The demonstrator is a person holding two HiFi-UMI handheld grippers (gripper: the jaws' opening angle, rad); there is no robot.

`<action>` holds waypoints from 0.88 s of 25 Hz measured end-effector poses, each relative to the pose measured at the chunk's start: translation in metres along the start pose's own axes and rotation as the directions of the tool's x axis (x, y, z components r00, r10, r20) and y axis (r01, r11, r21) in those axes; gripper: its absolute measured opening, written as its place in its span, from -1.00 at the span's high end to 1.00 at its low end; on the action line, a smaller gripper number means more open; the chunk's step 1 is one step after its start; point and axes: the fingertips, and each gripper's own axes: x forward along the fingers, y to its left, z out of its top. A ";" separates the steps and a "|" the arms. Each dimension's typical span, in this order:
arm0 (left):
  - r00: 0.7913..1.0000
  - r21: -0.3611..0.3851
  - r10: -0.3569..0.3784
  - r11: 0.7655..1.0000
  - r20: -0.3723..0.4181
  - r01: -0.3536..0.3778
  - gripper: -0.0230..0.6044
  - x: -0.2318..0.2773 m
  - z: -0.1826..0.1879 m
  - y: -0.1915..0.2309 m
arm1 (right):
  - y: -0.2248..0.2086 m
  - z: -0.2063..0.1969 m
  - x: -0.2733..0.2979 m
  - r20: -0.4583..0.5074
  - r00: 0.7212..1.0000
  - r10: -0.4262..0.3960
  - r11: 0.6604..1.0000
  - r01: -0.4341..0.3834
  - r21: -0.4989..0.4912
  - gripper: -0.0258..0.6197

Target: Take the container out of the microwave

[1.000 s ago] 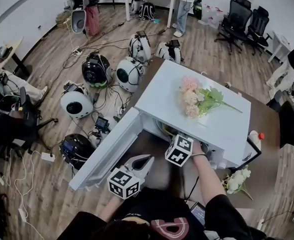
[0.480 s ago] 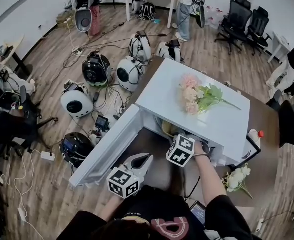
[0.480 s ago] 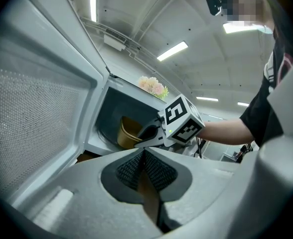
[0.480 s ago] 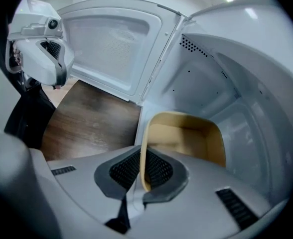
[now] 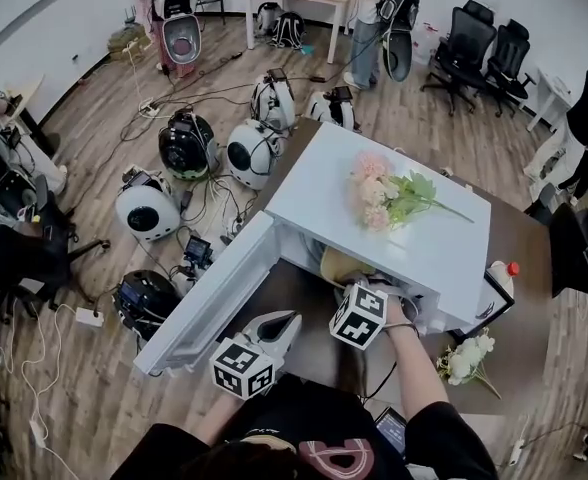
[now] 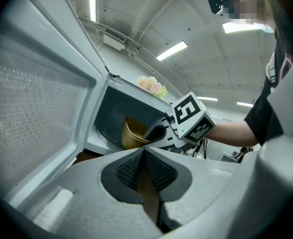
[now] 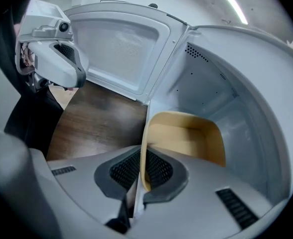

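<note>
Tan plastic marks the container (image 7: 186, 138), an open tub that sits at the mouth of the white microwave (image 5: 414, 248), inside the cavity and close to the front edge. The right gripper (image 7: 142, 171) is clenched on it: in the right gripper view the tub's near wall stands upright between the 2 ribbed pads, which press it from both sides. The gripper reaches down into the opening from the front.

The microwave door (image 5: 214, 293) hangs wide open to the left, its inner face turned toward the person. The left gripper (image 6: 144, 171) hovers just in front of that door, outside the cavity. Its 2 jaws are closed together with nothing between them, and it touches neither the door nor the tub. From the left gripper view, the tub shows in the opening just behind the right gripper's marker cube.

The microwave stands on a dark wooden table (image 5: 519, 238). A bunch of pink flowers (image 5: 374, 190) lies on top of the oven. A bunch of white flowers (image 5: 466, 356) lies on the table to the right of it, near the person's right forearm.
</note>
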 end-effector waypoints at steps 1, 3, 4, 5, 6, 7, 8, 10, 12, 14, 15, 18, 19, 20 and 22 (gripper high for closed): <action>1.000 0.002 -0.001 1.000 0.001 0.001 0.90 0.000 0.000 -0.001 | 0.002 0.000 -0.002 0.003 1.000 0.000 1.000 0.000 0.004 0.84; 1.000 0.005 -0.003 1.000 0.004 0.003 0.90 0.000 0.001 -0.002 | 0.005 0.002 -0.007 0.009 1.000 -0.005 1.000 0.005 0.007 0.84; 1.000 0.006 -0.002 1.000 0.005 0.002 0.90 -0.001 0.001 -0.003 | 0.006 0.002 -0.009 0.011 1.000 -0.008 1.000 0.007 0.007 0.84; 1.000 0.006 -0.002 1.000 0.005 0.002 0.90 -0.001 0.001 -0.004 | 0.008 0.003 -0.012 0.013 1.000 -0.008 1.000 0.008 0.006 0.84; 1.000 0.006 -0.002 1.000 0.006 0.001 0.90 -0.001 0.001 -0.006 | 0.010 0.003 -0.014 0.014 1.000 -0.007 1.000 0.006 0.005 0.84; 1.000 0.007 -0.002 1.000 0.006 0.002 0.90 -0.001 0.001 -0.008 | 0.012 0.003 -0.016 0.014 1.000 -0.004 1.000 0.004 0.006 0.84; 1.000 0.008 -0.003 1.000 0.007 0.002 0.90 -0.001 0.000 -0.009 | 0.014 0.002 -0.017 0.013 1.000 0.000 1.000 0.000 0.007 0.84; 1.000 0.009 -0.001 1.000 0.009 0.001 0.90 -0.003 0.000 -0.013 | 0.020 0.000 -0.020 0.014 1.000 0.010 1.000 -0.010 0.011 0.84; 1.000 0.009 0.006 1.000 0.009 -0.007 0.90 -0.005 -0.001 -0.015 | 0.026 -0.001 -0.023 0.020 1.000 0.018 1.000 -0.018 0.012 0.84; 1.000 0.009 0.018 1.000 0.012 -0.019 0.90 -0.007 -0.003 -0.017 | 0.032 -0.003 -0.026 0.027 0.999 0.021 1.000 -0.022 0.010 0.84; 1.000 0.009 0.026 1.000 0.015 -0.026 0.90 -0.008 -0.004 -0.019 | 0.036 -0.005 -0.028 0.029 0.999 0.023 1.000 -0.024 0.010 0.84; 0.999 0.006 0.047 0.999 0.020 -0.047 0.90 -0.011 -0.007 -0.021 | 0.047 -0.008 -0.032 0.037 0.999 0.034 0.999 -0.035 0.010 0.84; 0.998 0.003 0.053 0.999 0.020 -0.053 0.90 -0.013 -0.009 -0.021 | 0.050 -0.009 -0.034 0.039 0.998 0.039 0.999 -0.039 0.009 0.84; 0.998 -0.001 0.059 0.998 0.021 -0.059 0.90 -0.014 -0.009 -0.021 | 0.053 -0.010 -0.035 0.040 0.998 0.043 0.999 -0.044 0.007 0.84; 0.997 -0.010 0.069 0.998 0.027 -0.069 0.90 -0.015 -0.009 -0.024 | 0.058 -0.012 -0.038 0.037 0.998 0.052 0.999 -0.052 0.003 0.84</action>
